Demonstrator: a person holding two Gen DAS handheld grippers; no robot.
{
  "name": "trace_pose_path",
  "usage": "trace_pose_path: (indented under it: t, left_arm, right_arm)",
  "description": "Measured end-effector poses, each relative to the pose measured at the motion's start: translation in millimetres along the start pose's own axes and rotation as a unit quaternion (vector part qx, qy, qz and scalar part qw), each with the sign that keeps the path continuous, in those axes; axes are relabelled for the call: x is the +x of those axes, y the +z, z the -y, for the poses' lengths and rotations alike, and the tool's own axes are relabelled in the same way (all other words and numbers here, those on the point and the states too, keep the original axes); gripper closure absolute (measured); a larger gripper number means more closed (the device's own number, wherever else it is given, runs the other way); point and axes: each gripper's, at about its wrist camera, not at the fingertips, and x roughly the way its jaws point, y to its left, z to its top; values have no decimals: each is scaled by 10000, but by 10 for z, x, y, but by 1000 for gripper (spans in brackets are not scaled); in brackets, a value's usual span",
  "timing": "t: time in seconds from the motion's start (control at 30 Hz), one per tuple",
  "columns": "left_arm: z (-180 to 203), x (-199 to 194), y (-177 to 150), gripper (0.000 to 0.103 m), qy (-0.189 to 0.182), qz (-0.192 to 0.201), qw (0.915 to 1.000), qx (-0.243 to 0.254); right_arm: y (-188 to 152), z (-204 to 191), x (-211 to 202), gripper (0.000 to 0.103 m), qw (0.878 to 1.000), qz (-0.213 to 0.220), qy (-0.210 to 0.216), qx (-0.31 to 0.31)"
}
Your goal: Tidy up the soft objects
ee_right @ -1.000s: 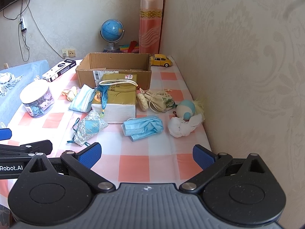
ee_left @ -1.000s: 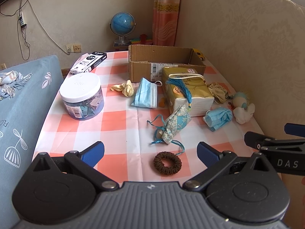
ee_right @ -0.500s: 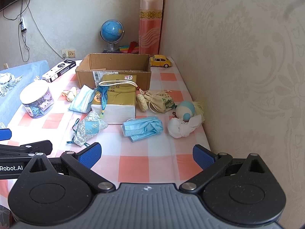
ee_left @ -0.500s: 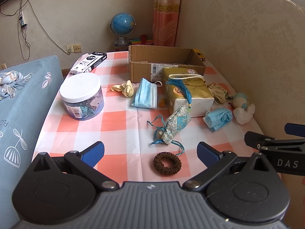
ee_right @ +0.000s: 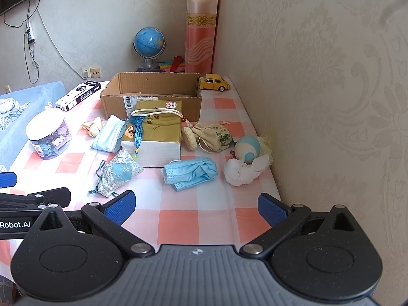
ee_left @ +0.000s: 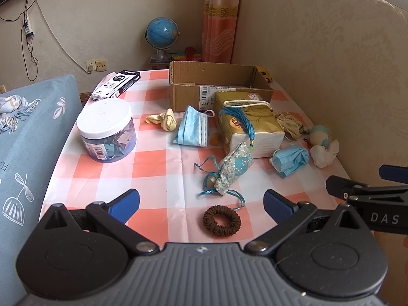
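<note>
Soft things lie on a checked tablecloth in front of an open cardboard box (ee_left: 216, 86) (ee_right: 153, 91): a brown hair scrunchie (ee_left: 221, 220), a blue patterned sachet (ee_left: 234, 168) (ee_right: 119, 173), two blue face masks (ee_left: 193, 128) (ee_right: 191, 172), a gold tissue pack (ee_left: 248, 125) (ee_right: 155, 130), a beige drawstring pouch (ee_right: 214, 137), a white and blue plush (ee_right: 248, 165) and a yellow cloth (ee_left: 165, 119). My left gripper (ee_left: 201, 202) is open and empty just before the scrunchie. My right gripper (ee_right: 196, 205) is open and empty at the table's near edge.
A clear jar with a white lid (ee_left: 105, 130) stands at the left. A black and white pen box (ee_left: 116, 85), a globe (ee_left: 162, 35) and a yellow toy car (ee_right: 214, 81) are at the back. A wall runs along the right side. A blue sofa (ee_left: 25, 137) is left.
</note>
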Motion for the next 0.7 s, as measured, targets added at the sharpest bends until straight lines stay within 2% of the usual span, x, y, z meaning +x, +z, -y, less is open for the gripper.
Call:
trace_pose_path:
  t: [0.23,0.53,0.7]
  left_arm:
    - [7,24,25,0,-73,138,9997,166]
    - [3,132,4,0,-308,345,9970,613]
    - [29,263,-54,0,-441,220,9940,973]
  right_arm:
    - [10,10,25,0,10000,18,-3,-22]
    - [-3,2,147,0,9998,68,77,-166]
    - [-61,30,243,0,9993,153,260,-241]
